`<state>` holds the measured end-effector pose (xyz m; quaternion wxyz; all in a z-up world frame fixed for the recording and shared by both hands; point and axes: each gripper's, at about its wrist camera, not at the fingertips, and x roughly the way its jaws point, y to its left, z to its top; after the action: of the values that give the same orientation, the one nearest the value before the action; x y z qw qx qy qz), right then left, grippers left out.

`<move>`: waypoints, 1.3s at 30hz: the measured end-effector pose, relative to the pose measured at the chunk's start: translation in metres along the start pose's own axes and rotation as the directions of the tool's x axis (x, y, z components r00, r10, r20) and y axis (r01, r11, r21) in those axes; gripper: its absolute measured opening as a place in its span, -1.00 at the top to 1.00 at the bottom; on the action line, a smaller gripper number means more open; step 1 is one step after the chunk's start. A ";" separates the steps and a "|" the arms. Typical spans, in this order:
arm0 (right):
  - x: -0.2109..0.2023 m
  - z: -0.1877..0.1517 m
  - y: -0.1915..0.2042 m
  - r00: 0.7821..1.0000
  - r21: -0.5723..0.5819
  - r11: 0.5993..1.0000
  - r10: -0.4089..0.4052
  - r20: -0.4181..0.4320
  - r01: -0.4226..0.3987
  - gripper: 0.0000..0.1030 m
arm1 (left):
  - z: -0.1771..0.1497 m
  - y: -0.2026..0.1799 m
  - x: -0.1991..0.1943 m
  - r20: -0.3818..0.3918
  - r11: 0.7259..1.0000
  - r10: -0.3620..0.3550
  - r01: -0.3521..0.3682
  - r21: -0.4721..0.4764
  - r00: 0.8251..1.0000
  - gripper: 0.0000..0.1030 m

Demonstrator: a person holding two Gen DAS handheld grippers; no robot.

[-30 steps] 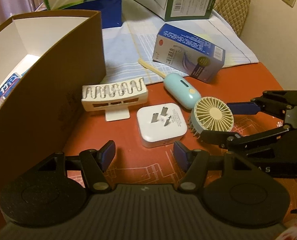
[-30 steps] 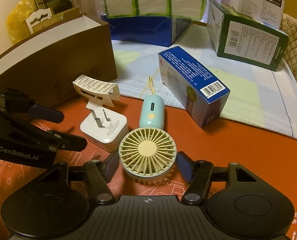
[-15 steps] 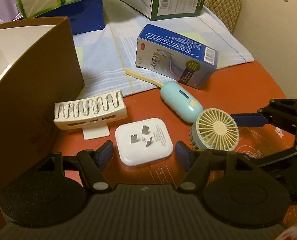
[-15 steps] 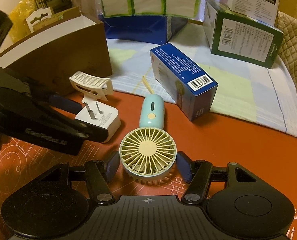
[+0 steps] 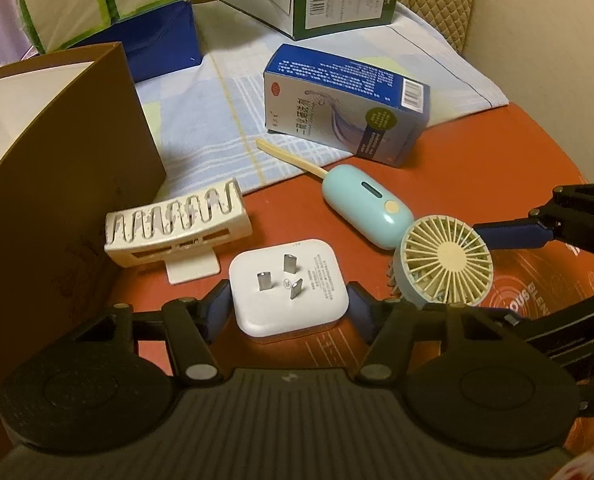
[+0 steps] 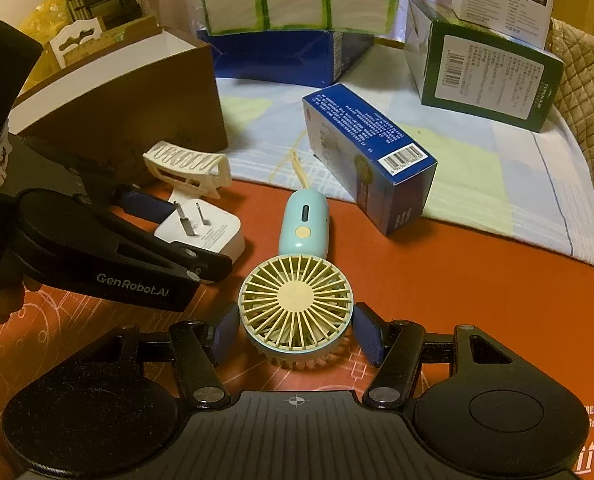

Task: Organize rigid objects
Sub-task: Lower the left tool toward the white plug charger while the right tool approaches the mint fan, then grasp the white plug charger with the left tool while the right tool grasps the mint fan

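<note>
White plug adapter [image 5: 289,292] is sitting squarely between my closing left gripper [image 5: 289,309] jaws, pads not yet pressing; right gripper [image 6: 295,330] is bracketing the fan [image 6: 295,305], unclenched.

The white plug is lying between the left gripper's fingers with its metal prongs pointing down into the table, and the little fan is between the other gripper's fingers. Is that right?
Not quite. The white plug lies between the fingers of the left gripper with its prongs pointing up, not down, as the left wrist view shows. The rest is right: the little fan sits between the fingers of the right gripper.
</note>
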<state>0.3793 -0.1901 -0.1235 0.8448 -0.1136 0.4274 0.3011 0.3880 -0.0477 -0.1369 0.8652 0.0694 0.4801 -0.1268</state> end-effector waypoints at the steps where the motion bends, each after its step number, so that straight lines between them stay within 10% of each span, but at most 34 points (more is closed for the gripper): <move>1: -0.001 -0.001 0.001 1.000 -0.001 1.000 0.000 -0.002 0.000 -0.14 | -0.003 0.000 -0.002 0.000 1.000 -0.002 0.002 0.000 1.000 -0.13; 39: -0.069 -0.079 0.053 0.997 0.019 0.999 -0.048 -0.064 0.049 -0.14 | -0.110 0.016 -0.081 -0.026 1.000 0.010 -0.010 0.010 1.000 -0.13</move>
<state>0.2640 -0.2118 -0.1142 0.8391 -0.1249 0.4541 0.2724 0.2617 0.0070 -0.1265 0.8592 0.0776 0.4903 -0.1238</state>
